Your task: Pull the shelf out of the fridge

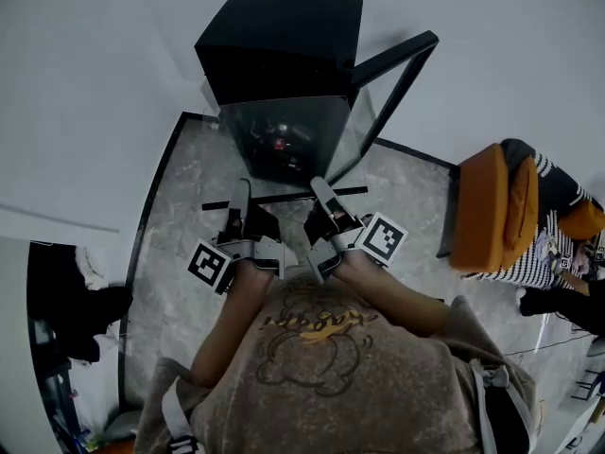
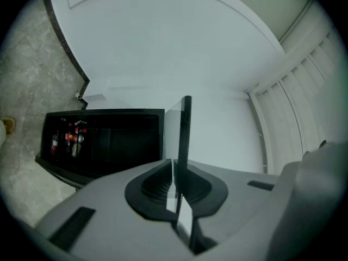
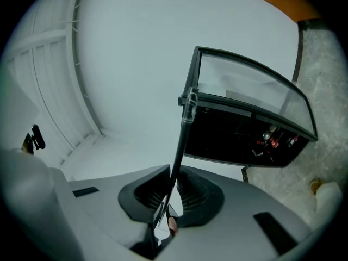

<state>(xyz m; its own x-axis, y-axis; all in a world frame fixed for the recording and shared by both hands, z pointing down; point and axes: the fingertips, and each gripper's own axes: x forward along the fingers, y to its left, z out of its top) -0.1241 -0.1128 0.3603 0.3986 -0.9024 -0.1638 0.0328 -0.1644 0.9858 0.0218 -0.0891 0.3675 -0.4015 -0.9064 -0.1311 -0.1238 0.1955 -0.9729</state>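
left gripper (image 2: 175, 173): my pads are clamped on the shelf (image 2: 186, 126); it is edge-on and the glass is barely visible
right gripper (image 3: 172, 189): clenched on the same shelf's dark rim
shelf place: held level between both my grippers, just in front of the fridge (image 1: 279, 36); I can't tell if the far end is clear of it
door (image 1: 392, 93): swung open
inside fridge: red items (image 2: 73, 137), too small to name
right edge: seated person (image 1: 553, 244), cut off

We see soft, even, cool light with no hard shadows; the white walls are bright while the fridge (image 1: 280, 55) interior stays almost black. The glass shelf (image 1: 284, 198) carries only faint reflections. Both gripper views bow strongly inside a dark round vignette, their nearest foreground slightly soft.
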